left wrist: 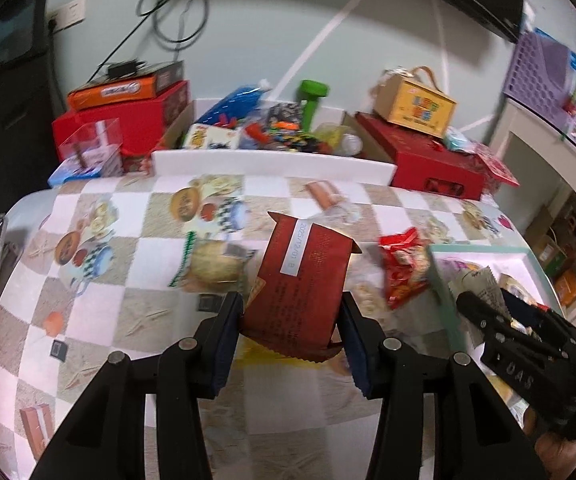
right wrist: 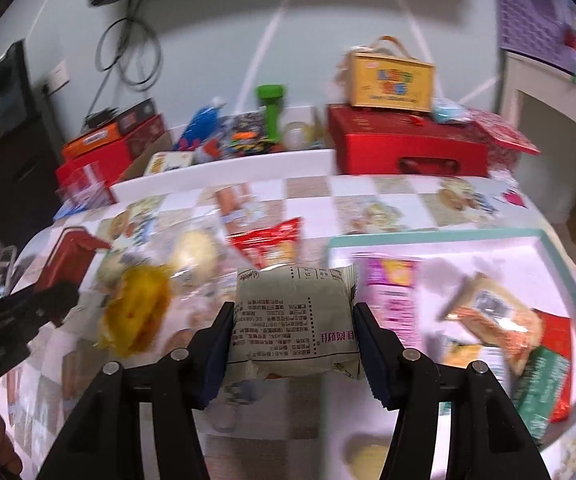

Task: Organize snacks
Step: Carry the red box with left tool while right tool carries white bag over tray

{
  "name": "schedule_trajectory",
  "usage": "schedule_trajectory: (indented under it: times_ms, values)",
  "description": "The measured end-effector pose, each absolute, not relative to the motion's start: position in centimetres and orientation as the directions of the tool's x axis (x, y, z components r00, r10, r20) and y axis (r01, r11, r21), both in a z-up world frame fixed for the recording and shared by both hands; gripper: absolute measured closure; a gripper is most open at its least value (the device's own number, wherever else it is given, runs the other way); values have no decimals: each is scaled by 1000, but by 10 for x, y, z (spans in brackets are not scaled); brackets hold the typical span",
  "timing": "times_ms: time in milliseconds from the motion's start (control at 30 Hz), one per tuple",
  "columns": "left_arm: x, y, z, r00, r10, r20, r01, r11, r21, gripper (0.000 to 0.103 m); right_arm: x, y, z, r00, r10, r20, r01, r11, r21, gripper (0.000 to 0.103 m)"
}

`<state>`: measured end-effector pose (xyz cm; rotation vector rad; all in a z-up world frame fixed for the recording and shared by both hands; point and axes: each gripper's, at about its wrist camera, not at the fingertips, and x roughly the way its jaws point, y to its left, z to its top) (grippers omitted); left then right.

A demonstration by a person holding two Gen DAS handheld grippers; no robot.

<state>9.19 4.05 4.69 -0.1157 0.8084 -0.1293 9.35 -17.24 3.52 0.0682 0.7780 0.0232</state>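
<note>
The left gripper (left wrist: 292, 328) pinched a dark red packet (left wrist: 302, 280), while the right gripper (right wrist: 294, 340) pinched a grey-green packet (right wrist: 294, 320) near the tray's (right wrist: 428, 237) left edge.

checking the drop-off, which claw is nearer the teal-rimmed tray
Right. The right claw, shut on a grey packet, is at the teal-rimmed tray's near-left corner; the left claw, holding a red packet, is further left.
</note>
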Motion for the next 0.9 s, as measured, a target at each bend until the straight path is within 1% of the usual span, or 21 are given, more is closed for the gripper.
schedule_trajectory:
  times_ms: [267,433,600,767,900]
  values:
    - [92,-10,53,670,-229,-706,187,973,-139,54,80,-239,43,724,-84,-684,186,980,77,42]
    - [94,-47,58,662,-270,-699,273,956,-111,54,68,-288,46,718,-172,-674,325,940,107,42]
    - [99,-88,53,630,-319,-708,349,931,-110,53,57,-328,47,681,-301,-668,465,882,78,42]
    - [107,-136,48,587,-370,-720,426,898,-114,53,46,-361,40,651,-333,-682,540,835,107,42]
    - [113,-170,47,565,-392,-726,477,873,-99,53,41,-375,34,645,-324,-692,558,819,136,42]
